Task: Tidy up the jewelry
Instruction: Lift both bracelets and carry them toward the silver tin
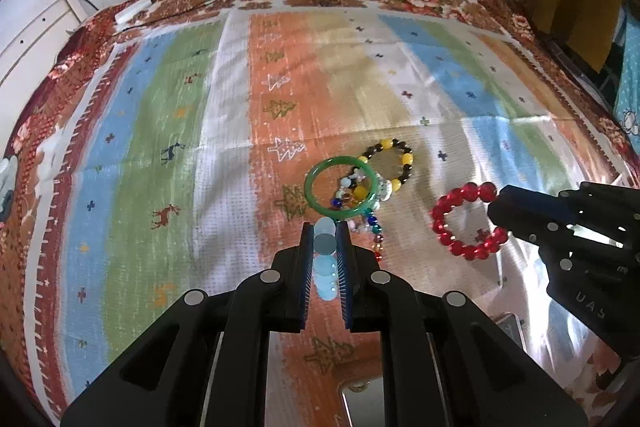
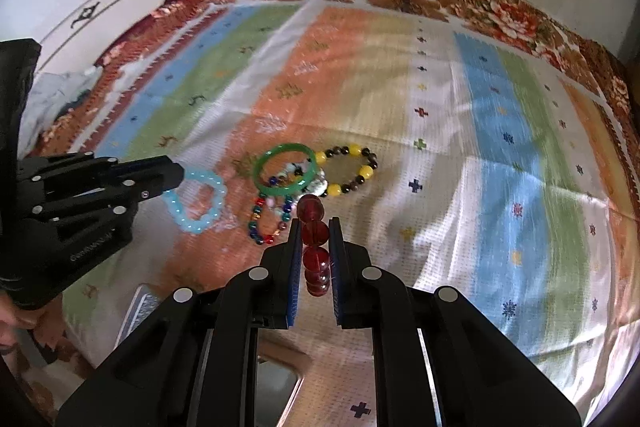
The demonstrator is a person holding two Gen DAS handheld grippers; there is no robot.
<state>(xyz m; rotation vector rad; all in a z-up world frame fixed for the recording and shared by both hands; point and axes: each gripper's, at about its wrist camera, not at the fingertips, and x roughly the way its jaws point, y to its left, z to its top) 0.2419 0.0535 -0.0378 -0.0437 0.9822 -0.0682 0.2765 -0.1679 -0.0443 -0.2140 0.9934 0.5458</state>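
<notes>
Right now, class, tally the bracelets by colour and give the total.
Red beads, in the right claw: 1
Light blue beads, in the left claw: 1
Green bangle: 1
Yellow and dark beads: 1
Multicolour beads: 1
Total: 5

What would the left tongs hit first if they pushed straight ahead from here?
Probably the green bangle, which lies just past the tips of the left tongs, shut on the light blue bracelet. Height above the cloth is unclear.

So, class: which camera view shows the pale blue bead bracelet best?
The right wrist view: the pale blue bead bracelet appears as a whole loop hanging from the left tongs. The left wrist view shows only an edge-on row of beads between its fingers.
</notes>
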